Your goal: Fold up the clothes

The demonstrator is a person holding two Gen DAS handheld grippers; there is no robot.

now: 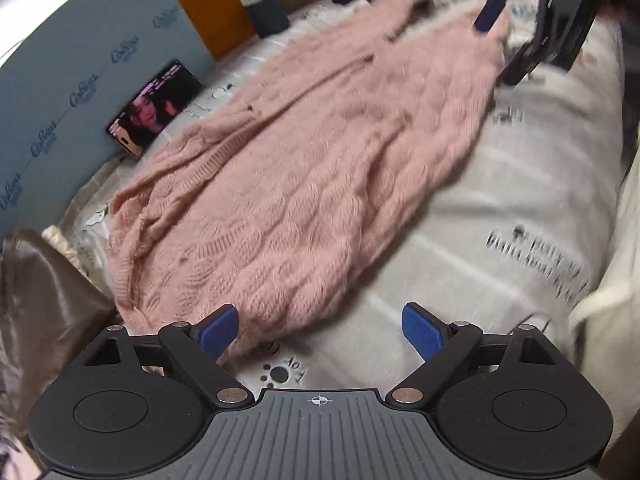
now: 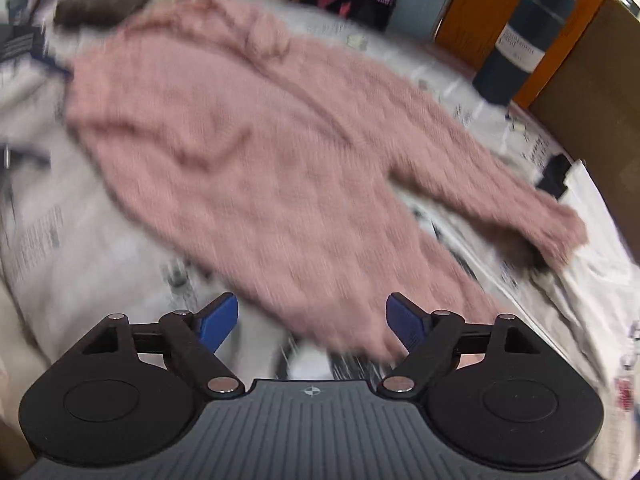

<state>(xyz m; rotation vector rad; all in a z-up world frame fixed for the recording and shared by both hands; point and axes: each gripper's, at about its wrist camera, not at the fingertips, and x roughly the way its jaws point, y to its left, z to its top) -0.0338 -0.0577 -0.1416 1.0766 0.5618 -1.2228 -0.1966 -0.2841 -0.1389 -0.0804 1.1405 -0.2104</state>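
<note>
Left wrist view: pink cable-knit cardigan (image 1: 304, 160) is lying spread lengthwise on a white printed bed sheet (image 1: 520, 184); left gripper (image 1: 320, 330) is hovering at its near hem, fingers wide apart, holding nothing. Right gripper (image 1: 504, 24) is showing at the far end, its state unclear. Risk: loose open knit is likely snagging or stretching on a fingertip. Legible: repeated "Colleges"-like script on blue foam board (image 1: 60, 92), uncertain; sheet print blurred.

Right wrist view: right gripper (image 2: 312, 318) is hanging over the cardigan's edge (image 2: 280, 160), fingers spread, empty. Risk: outstretched sleeve (image 2: 520, 200) is prone to dragging. Dark cylindrical bottle (image 2: 524, 36) label unreadable
</note>
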